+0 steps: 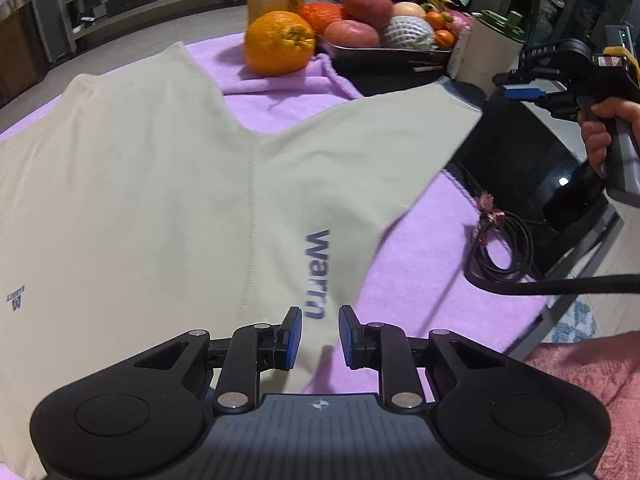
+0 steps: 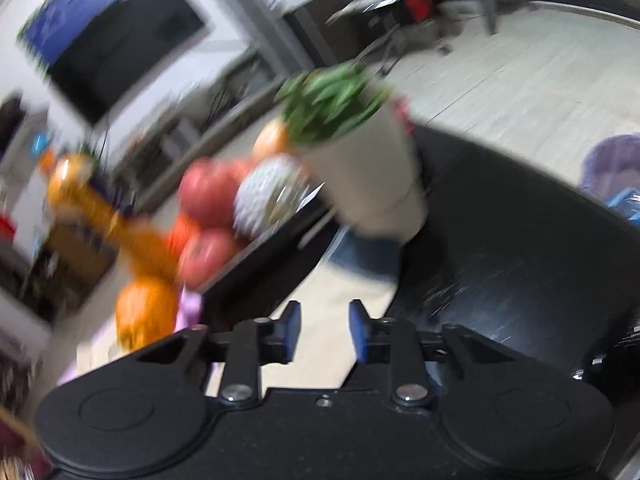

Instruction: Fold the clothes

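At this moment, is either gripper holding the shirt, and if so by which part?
Neither. The left gripper is open above the shirt near its printed word, pads apart. The right gripper is also open, with nothing pinched between its pads.

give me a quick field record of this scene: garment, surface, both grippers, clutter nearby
garment: beige shirt spread flat, sleeve printed "warm" reaching right
surface: purple blanket
left gripper: fingers apart over the sleeve, nothing pinched
right gripper: fingers apart, empty, picture blurred
clutter: orange on the blanket, fruit tray behind, white plant pot, coiled black cable
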